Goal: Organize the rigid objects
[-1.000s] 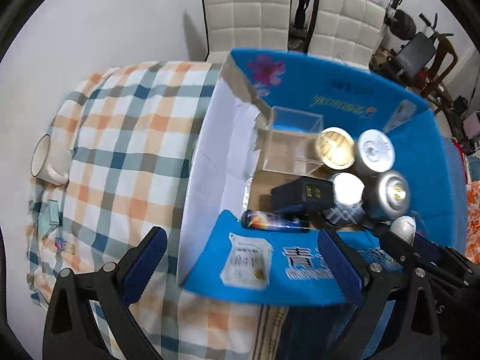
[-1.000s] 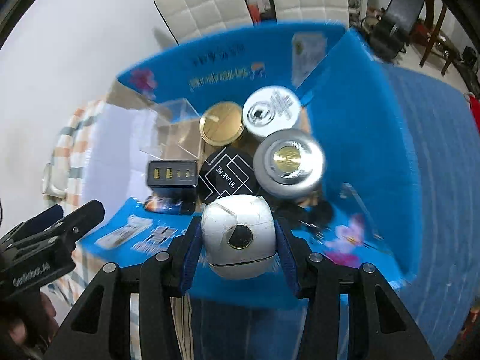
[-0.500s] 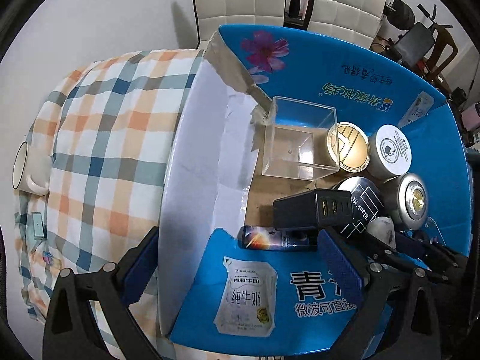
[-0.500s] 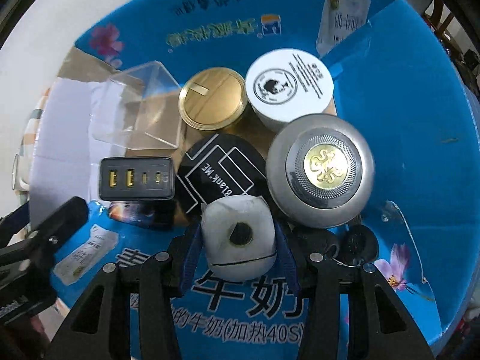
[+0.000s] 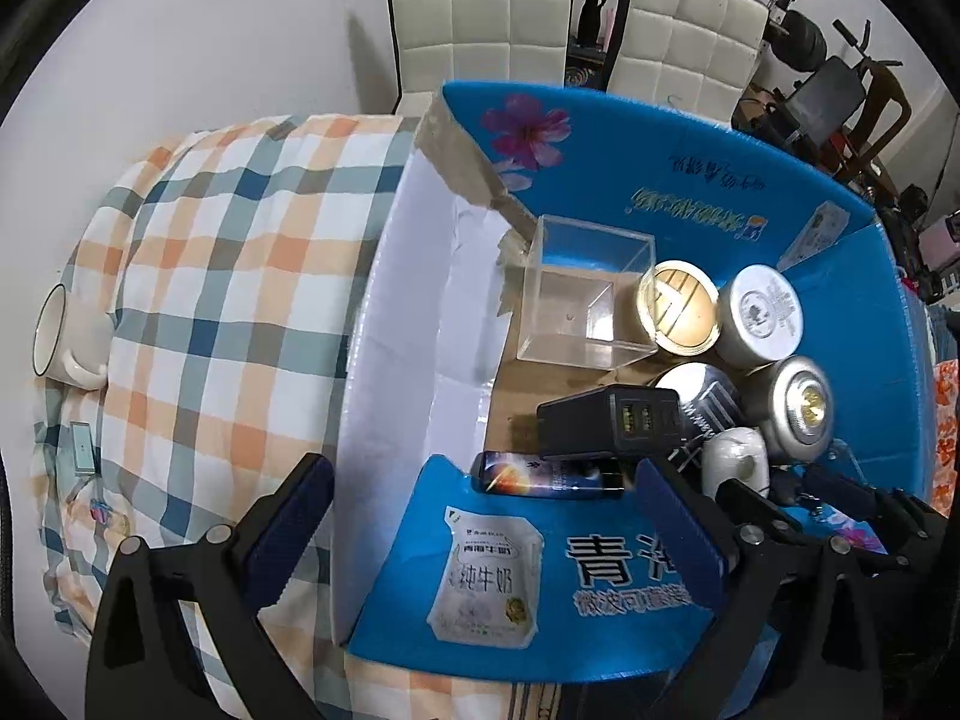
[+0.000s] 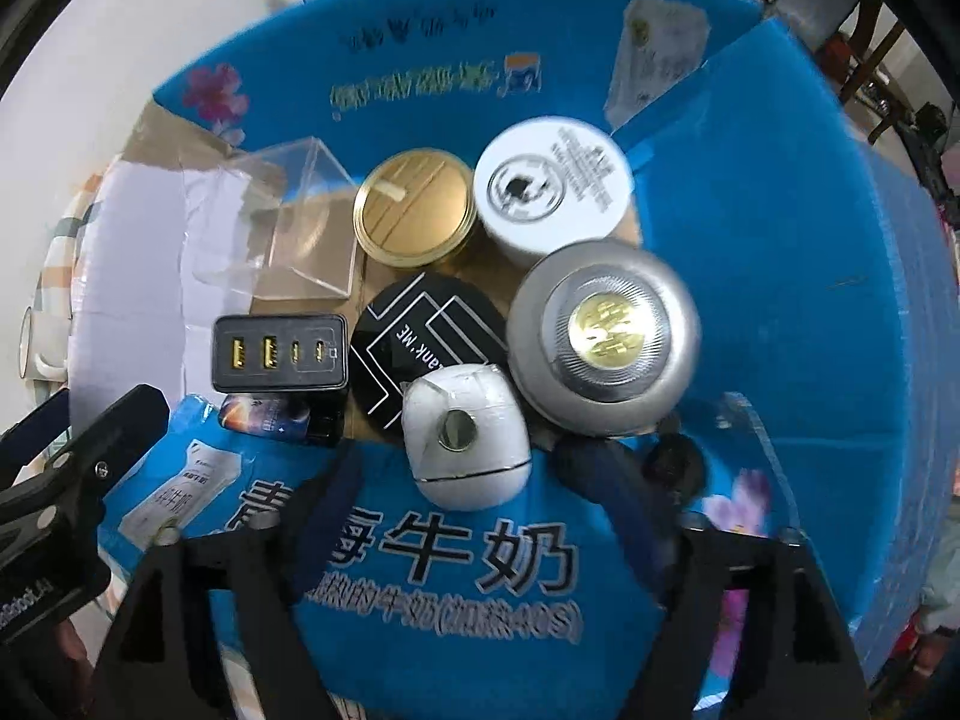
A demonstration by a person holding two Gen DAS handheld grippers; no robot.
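Observation:
A white egg-shaped gadget (image 6: 465, 438) rests inside the blue milk carton box (image 6: 780, 240), against a black round tin (image 6: 420, 342) and a silver tin (image 6: 603, 336). My right gripper (image 6: 465, 486) is open, its fingers spread on either side of the gadget without touching it. Also in the box are a gold-lidded tin (image 6: 414, 207), a white tin (image 6: 552, 180), a clear acrylic cube (image 6: 288, 228), a black USB charger (image 6: 279, 354) and a small dark pack (image 6: 270, 414). My left gripper (image 5: 483, 528) hangs open and empty over the box's near flap (image 5: 510, 570).
The box sits on a plaid cloth (image 5: 240, 240). A white mug (image 5: 60, 330) stands at the cloth's left edge. Two white padded chairs (image 5: 480, 12) stand behind the table, with exercise gear (image 5: 840, 78) at the far right.
The right gripper lowered the white gadget into the box beside the tins, then opened and let it go. The left gripper drifted slightly and stayed open.

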